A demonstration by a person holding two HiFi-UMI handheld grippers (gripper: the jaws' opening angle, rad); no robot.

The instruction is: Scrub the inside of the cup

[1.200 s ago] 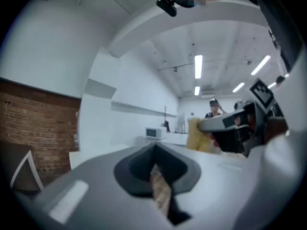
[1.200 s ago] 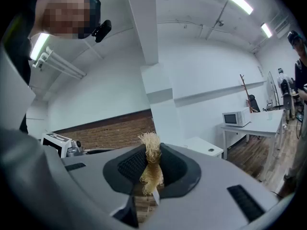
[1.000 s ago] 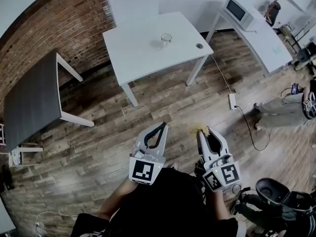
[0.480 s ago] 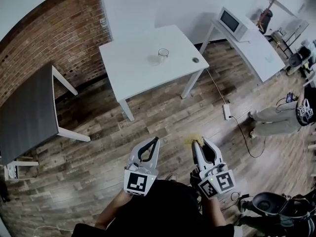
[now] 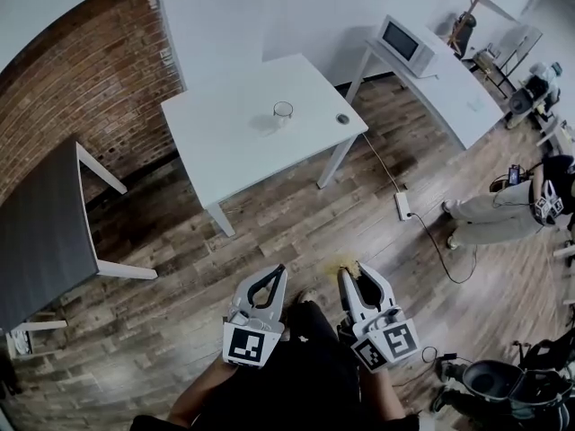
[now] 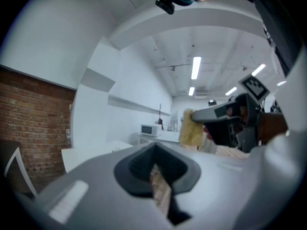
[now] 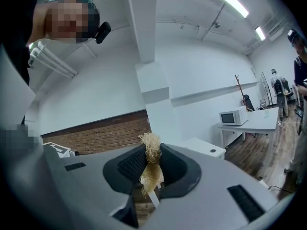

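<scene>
The left gripper (image 5: 278, 270) is pinched shut and empty, the right gripper (image 5: 352, 272) clamps one straw-coloured fibrous scrubber (image 7: 151, 153), and one clear glass cup (image 5: 283, 109) stands on one white square table (image 5: 216, 146).

the cup (image 5: 283, 109) is too small and distant to show its inside.

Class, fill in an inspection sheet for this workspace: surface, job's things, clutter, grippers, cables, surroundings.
Surface: white table, mostly bare.
Job's things: glass cup upright on the table; straw-coloured scrubber.
Clutter: small round thing near the table's edge; too small to identify.
Grippers: left hand-held gripper shut, empty; right hand-held gripper shut on the scrubber; both over the floor, short of the table.
Cables: power strip and cable on the wood floor.
Surroundings: brick wall, dark table, microwave, seated person.
</scene>
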